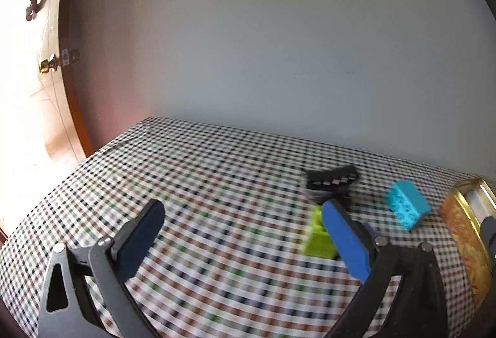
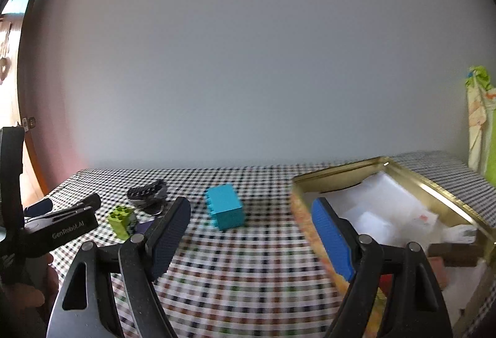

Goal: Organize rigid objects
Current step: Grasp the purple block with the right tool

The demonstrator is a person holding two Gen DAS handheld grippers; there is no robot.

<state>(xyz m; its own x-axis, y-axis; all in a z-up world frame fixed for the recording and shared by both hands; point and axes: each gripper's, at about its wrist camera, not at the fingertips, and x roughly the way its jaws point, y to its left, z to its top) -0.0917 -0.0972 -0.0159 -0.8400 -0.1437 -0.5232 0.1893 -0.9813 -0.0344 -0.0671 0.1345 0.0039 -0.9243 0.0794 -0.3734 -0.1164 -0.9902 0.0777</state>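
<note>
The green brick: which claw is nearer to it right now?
Left. The left claw is open right beside the green brick, its blue pad partly covering it. The right claw is open further off, between the blue block and the tin.

- My left gripper (image 1: 243, 228) hangs over the checked tablecloth (image 1: 192, 170), jaws wide apart with nothing between them.
- A lime-green brick (image 1: 317, 237) sits just behind my blue right finger pad (image 1: 344, 240).
- A black toothed piece (image 1: 331, 180) lies farther back.
- To the right, a turquoise brick (image 1: 407, 204), then the gold-rimmed tin (image 1: 465, 226) at the right edge.
</note>
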